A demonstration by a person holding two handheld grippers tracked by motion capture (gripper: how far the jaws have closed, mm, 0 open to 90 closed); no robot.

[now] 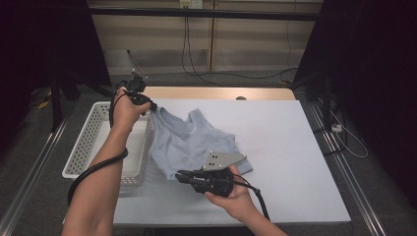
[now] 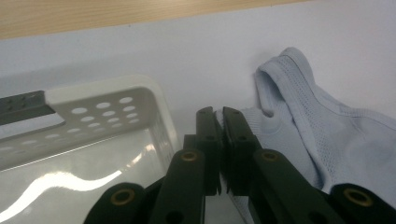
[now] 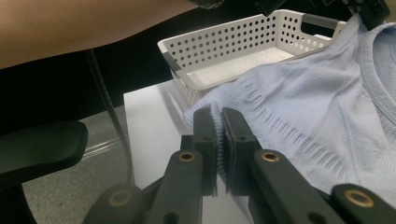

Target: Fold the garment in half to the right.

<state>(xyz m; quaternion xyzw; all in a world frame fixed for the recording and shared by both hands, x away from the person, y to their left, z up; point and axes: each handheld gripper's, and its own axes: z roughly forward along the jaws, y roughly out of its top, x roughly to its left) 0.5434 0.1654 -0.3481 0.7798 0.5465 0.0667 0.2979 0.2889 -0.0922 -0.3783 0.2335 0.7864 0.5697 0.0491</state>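
- Lying partly on the white table top (image 1: pixel 275 147) and partly lifted is the one garment here, a light blue sleeveless knit top (image 1: pixel 189 142); its left edge rests against the rim of the white perforated basket (image 1: pixel 86 142), which stands at the left side of the table.
- My left gripper (image 1: pixel 151 106) holds the top at the shoulder strap, at the far corner; in the left gripper view the jaws stand narrow with a thin fold of the fabric (image 2: pixel 299 126) pinched between them.
- My right gripper (image 1: pixel 182 177) holds the near hem; in the right gripper view the jaws are also nearly together, closed on the ribbed edge of the knit (image 3: pixel 299 121).
- I judge the step in hand as carrying the top, gripped at two corners, toward the basket, or spreading it; which of the two I cannot say with certainty.
- The next move, I think, asks both hands to rise together and go left, keeping the cloth stretched, so that it clears the basket wall and does not drag it.
- Count: one top, one basket, two grippers, one table; the basket looks empty inside, with a shiny bottom (image 2: pixel 84 172).
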